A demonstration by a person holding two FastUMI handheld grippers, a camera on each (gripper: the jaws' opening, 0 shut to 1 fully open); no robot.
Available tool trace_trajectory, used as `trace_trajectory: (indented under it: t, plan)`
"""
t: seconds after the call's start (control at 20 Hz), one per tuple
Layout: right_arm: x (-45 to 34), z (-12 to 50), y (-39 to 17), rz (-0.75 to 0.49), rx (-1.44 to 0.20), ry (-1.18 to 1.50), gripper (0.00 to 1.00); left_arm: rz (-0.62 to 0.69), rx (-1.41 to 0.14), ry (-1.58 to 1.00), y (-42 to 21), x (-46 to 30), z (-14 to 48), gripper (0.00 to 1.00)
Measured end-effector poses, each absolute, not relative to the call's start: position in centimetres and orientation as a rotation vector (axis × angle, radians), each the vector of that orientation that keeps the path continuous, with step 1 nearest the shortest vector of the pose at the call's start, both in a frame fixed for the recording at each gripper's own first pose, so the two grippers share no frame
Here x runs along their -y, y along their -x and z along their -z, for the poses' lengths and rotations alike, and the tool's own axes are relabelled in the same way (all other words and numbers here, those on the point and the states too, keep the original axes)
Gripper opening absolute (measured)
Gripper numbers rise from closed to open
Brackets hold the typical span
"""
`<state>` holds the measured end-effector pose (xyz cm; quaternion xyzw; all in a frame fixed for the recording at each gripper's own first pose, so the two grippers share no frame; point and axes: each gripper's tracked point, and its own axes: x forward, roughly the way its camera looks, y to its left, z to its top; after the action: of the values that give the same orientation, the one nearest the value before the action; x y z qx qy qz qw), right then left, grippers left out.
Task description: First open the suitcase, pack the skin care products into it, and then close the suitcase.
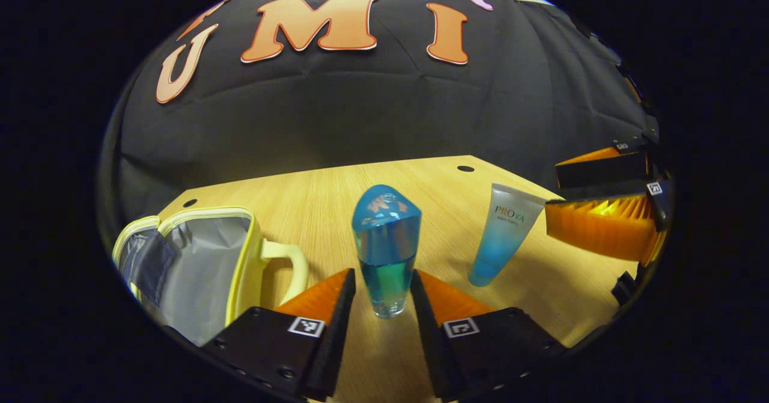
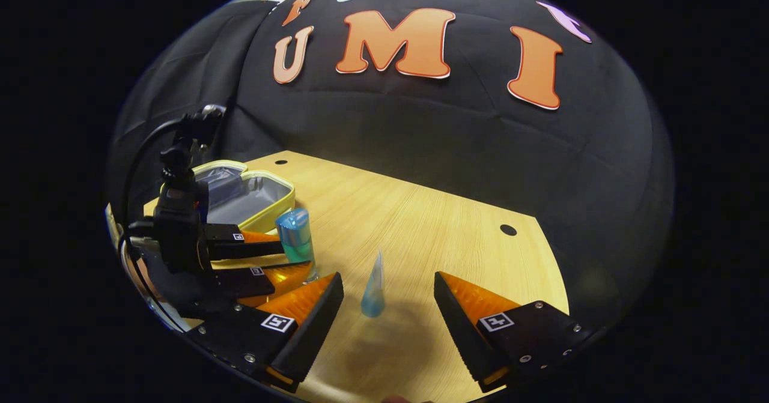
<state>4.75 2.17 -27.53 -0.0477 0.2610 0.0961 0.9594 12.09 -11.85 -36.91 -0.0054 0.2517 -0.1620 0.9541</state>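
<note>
The small yellow suitcase (image 1: 198,265) already lay open at the far left of the wooden counter (image 1: 420,187), its grey lining bare as far as could be seen, so the opening step looked done and the packing not yet begun. Both skin care products stood on the counter: a blue bottle (image 1: 386,250) with a clear base, and a white-to-blue tube (image 1: 501,235) standing on its cap to the right of it. Closing the case was still to come.

The left gripper (image 1: 381,307) had its fingers spread to either side of the bottle's lower part, close to it, with a slight gap visible on each side; I judged it was about to pinch the bottle but was not yet pressing on it. The right gripper (image 2: 387,307) was spread wide, with the tube (image 2: 373,289) standing between and a little beyond its fingertips, untouched.

The left gripper view gave the suitcase's pale handle (image 1: 288,265) and an inner pocket, plus the flat face of the tube. The right gripper view caught the tube edge-on as a thin sliver, and showed the left gripper (image 2: 288,259) from the side, bracketing the bottle (image 2: 294,235) just in front of the suitcase (image 2: 252,202).
</note>
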Motion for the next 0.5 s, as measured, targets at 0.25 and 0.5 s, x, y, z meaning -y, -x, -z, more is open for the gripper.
trace_trajectory:
  t: [0.25, 0.5]
  plan:
    - [-2.4, 29.7, -5.5, -0.196, -0.578, 0.041, 0.96, 0.311, -0.542, 0.032, -11.9, 11.5, 36.6, 0.43]
    - [-2.4, 32.8, -5.7, -0.201, -0.643, 0.012, 0.96, 0.302, -0.528, 0.028, -12.0, 11.0, 33.7, 0.42]
